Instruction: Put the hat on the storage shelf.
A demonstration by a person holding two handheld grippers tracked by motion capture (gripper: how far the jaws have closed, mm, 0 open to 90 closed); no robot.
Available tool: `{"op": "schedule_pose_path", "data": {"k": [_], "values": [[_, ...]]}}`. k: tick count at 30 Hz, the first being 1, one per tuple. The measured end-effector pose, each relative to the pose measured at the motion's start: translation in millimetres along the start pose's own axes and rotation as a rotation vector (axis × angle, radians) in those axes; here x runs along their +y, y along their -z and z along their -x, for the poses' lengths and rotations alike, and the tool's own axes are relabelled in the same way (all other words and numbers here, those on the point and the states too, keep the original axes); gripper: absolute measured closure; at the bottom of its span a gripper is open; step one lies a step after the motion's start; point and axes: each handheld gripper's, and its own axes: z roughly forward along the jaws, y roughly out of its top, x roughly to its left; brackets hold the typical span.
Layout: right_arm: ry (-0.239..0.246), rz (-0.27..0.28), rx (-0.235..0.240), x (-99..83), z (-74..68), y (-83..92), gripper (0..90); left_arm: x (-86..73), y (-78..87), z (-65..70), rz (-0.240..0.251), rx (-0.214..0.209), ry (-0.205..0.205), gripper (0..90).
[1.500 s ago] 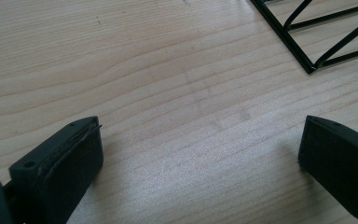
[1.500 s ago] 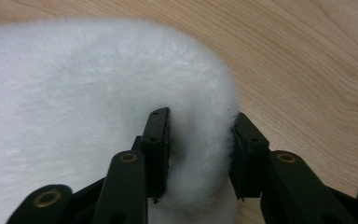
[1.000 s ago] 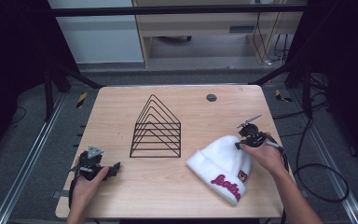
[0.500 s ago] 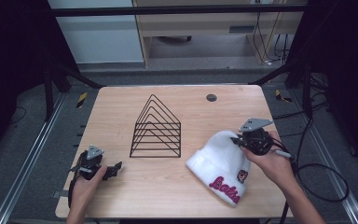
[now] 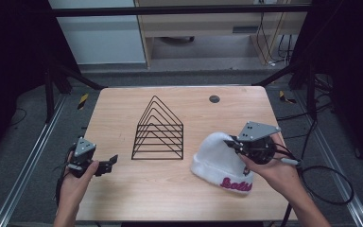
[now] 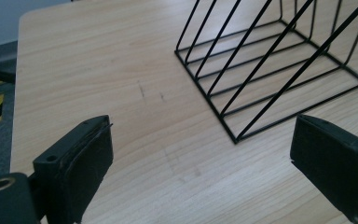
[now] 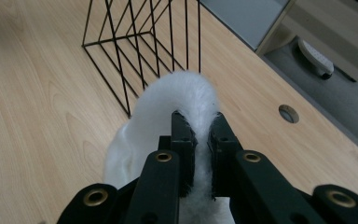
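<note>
A white knit hat (image 5: 215,163) with red lettering lies on the wooden table (image 5: 123,109) at the right front. My right gripper (image 5: 230,143) is shut on the hat's top fabric and holds it a little off the table. In the right gripper view the white hat (image 7: 177,100) is pinched between the jaws of the gripper (image 7: 200,126). A black wire rack (image 5: 158,130) stands at the table's middle. My left gripper (image 5: 112,161) hovers left of the rack; its jaws stand wide apart (image 6: 200,158), have just been closing slightly, and hold nothing. The rack (image 6: 279,70) lies ahead of them.
A round dark cable hole (image 5: 214,99) sits in the table's far right part. Black cables (image 5: 321,184) trail off the right edge. Yellow-black tape (image 5: 82,100) marks the floor at the left. Bare wood lies between the left gripper and the rack.
My right gripper has risen and shifted left, pulling the hat's top up with it. The left gripper has lifted a little off the table.
</note>
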Motion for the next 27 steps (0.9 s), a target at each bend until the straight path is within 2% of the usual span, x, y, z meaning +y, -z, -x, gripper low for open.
{"op": "schedule_pose_path", "data": {"k": [4, 7, 10, 11, 12, 14, 16, 17, 22, 25, 26, 27], "values": [[0.009, 0.01, -0.003, 6.4, 3.6, 4.5, 83.7, 9.4, 8.5, 3.5, 0.026, -0.012, 0.001, 5.5], [0.005, 0.033, -0.005, 11.8, 11.2, 9.4, 83.7, 20.0, 16.9, 8.1, 0.044, -0.031, -0.017, 5.5], [-0.022, 0.075, -0.003, 18.5, 22.7, 15.0, 83.7, 35.0, 25.2, 15.0, 0.069, -0.066, -0.033, 5.5], [-0.022, 0.075, -0.003, 18.5, 22.7, 15.0, 83.7, 35.0, 25.2, 15.0, 0.069, -0.066, -0.033, 5.5], [-0.036, 0.098, -0.006, 22.6, 28.1, 17.8, 83.7, 38.8, 27.0, 16.5, 0.073, -0.073, -0.038, 5.5], [-0.047, 0.12, -0.01, 27.7, 33.1, 20.6, 83.8, 50.2, 31.8, 22.4, 0.087, -0.086, -0.057, 5.5], [-0.052, 0.129, -0.013, 30.5, 35.3, 22.2, 83.8, 54.2, 33.4, 24.4, 0.09, -0.094, -0.065, 5.5], [-0.054, 0.147, -0.022, 37.1, 39.4, 25.1, 83.7, 62.0, 35.5, 28.2, 0.101, -0.113, -0.082, 5.5], [-0.068, 0.185, -0.039, 52.1, 48.3, 30.9, 83.8, 78.5, 35.7, 35.0, 0.113, -0.149, -0.092, 5.5], [-0.065, 0.206, -0.071, 69.5, 54.8, 33.3, 83.8, 91.3, 35.2, 42.2, 0.109, -0.161, -0.126, 5.6], [-0.062, 0.21, -0.081, 73.8, 56.4, 33.4, 83.7, 100.0, 34.9, 47.0, 0.115, -0.177, -0.143, 5.6], [-0.062, 0.21, -0.081, 73.8, 56.4, 33.4, 83.7, 100.0, 34.9, 47.0, 0.115, -0.177, -0.143, 5.6]]}}
